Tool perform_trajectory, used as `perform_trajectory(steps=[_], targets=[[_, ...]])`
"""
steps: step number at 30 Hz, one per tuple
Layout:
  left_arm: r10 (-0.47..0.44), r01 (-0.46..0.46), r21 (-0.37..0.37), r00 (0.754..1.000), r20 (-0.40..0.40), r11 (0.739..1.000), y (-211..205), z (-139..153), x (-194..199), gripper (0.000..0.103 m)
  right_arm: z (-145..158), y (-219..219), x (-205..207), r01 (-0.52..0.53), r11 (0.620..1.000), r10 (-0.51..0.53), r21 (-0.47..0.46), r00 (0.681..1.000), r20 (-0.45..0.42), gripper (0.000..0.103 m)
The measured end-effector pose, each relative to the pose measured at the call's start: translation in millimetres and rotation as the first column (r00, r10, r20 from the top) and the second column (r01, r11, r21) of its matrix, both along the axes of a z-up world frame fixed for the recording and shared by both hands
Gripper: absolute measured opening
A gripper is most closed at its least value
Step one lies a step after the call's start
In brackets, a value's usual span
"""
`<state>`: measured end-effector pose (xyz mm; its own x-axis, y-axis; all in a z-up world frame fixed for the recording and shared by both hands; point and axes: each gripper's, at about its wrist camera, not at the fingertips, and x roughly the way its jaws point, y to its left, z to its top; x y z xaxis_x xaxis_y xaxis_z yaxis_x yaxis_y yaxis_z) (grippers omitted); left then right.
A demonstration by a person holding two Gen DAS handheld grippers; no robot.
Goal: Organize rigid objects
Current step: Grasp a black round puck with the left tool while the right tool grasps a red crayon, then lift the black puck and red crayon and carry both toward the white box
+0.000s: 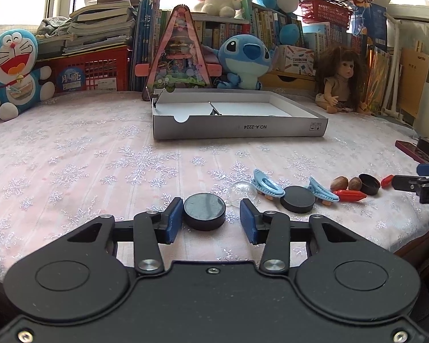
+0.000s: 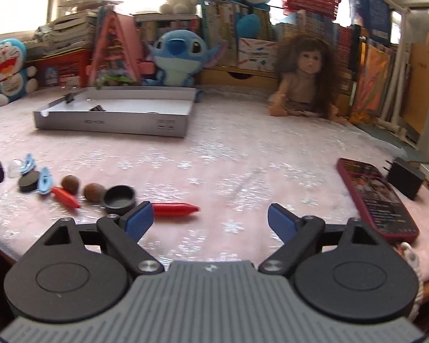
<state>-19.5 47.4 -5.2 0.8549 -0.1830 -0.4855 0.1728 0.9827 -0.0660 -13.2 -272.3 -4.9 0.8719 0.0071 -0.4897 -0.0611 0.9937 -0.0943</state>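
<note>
A black disc [image 1: 204, 213] lies on the pink cloth between the blue pads of my left gripper [image 1: 211, 218]. The left pad is against it and a gap shows at the right pad, so the gripper is open. To its right sit a clear dome [image 1: 241, 193], two blue clips [image 1: 267, 187], a second black disc [image 1: 299, 200], two brown nuts [image 1: 339, 183], a black cap [image 1: 369, 184] and red pieces [image 1: 350, 194]. My right gripper [image 2: 210, 218] stands wide open and empty. One red piece [image 2: 176, 209] lies just beyond its left finger, next to the black cap [image 2: 119, 198].
A shallow grey box [image 1: 240, 127] with a divider and binder clips stands at mid-table. A red phone [image 2: 377, 197] and a black charger [image 2: 404, 177] lie at the right edge. A doll [image 2: 303, 77], plush toys, books and baskets line the back.
</note>
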Motion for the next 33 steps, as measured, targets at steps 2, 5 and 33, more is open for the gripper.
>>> perform_trajectory(steps=[2, 5, 33], targets=[[-0.006, 0.006, 0.001, 1.000, 0.000, 1.000, 0, 0, 0, 0.038, -1, 9, 1, -0.020, 1.000, 0.020, -0.021, 1.000, 0.005, 0.092], [-0.009, 0.009, 0.002, 1.000, 0.001, 1.000, -1, 1, 1, 0.032, -3, 18, 6, -0.026, 0.999, 0.026, -0.044, 1.000, 0.004, 0.090], [-0.001, 0.002, -0.012, 1.000, 0.023, 1.000, -5, 9, 11, 0.030, 4, 14, -9, 0.090, 0.995, -0.090, 0.052, 0.996, -0.012, 0.045]])
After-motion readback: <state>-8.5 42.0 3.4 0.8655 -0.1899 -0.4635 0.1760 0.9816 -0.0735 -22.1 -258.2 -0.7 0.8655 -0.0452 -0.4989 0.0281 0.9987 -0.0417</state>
